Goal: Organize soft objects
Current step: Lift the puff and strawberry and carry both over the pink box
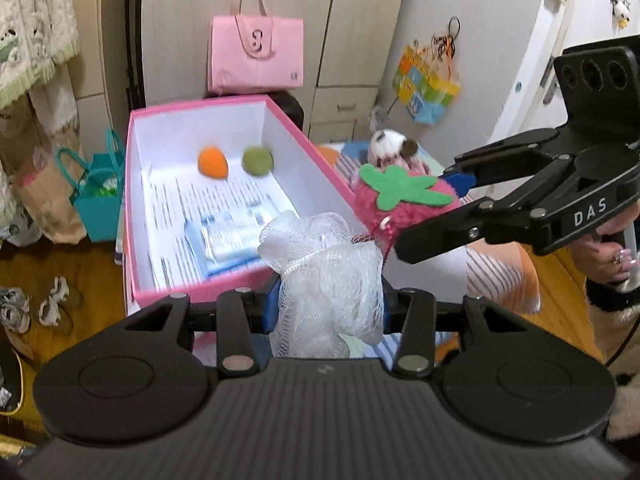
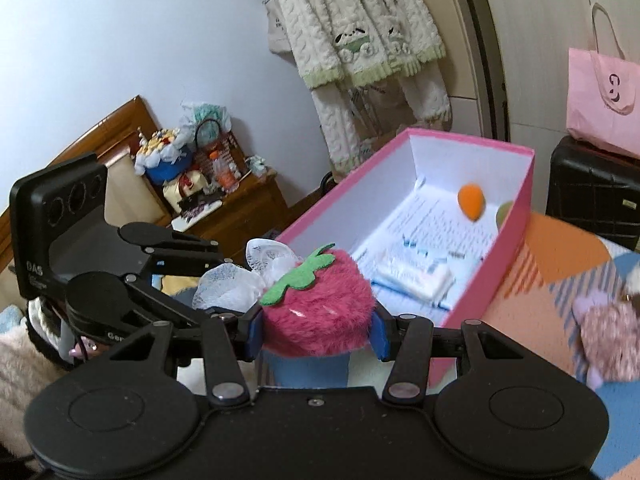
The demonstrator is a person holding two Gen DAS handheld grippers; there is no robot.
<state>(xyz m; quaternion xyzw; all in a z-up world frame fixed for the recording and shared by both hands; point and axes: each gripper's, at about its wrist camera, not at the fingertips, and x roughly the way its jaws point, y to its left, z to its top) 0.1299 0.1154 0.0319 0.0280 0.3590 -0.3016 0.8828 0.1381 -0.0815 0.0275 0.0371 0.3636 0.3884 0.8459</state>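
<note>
Left claw (image 1: 326,300) grips white mesh pouf (image 1: 324,264); right claw (image 2: 316,330) grips fuzzy pink strawberry (image 2: 320,304).

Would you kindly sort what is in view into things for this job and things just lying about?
For the job: mesh pouf, strawberry plush, pink box, orange ball, green ball.
Lying about: pink bag, teal bag, sweater, shoes.

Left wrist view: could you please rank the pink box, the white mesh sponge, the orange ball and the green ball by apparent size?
1. Pink box
2. White mesh sponge, though it sits close to the camera
3. Orange ball and green ball look alike
</note>
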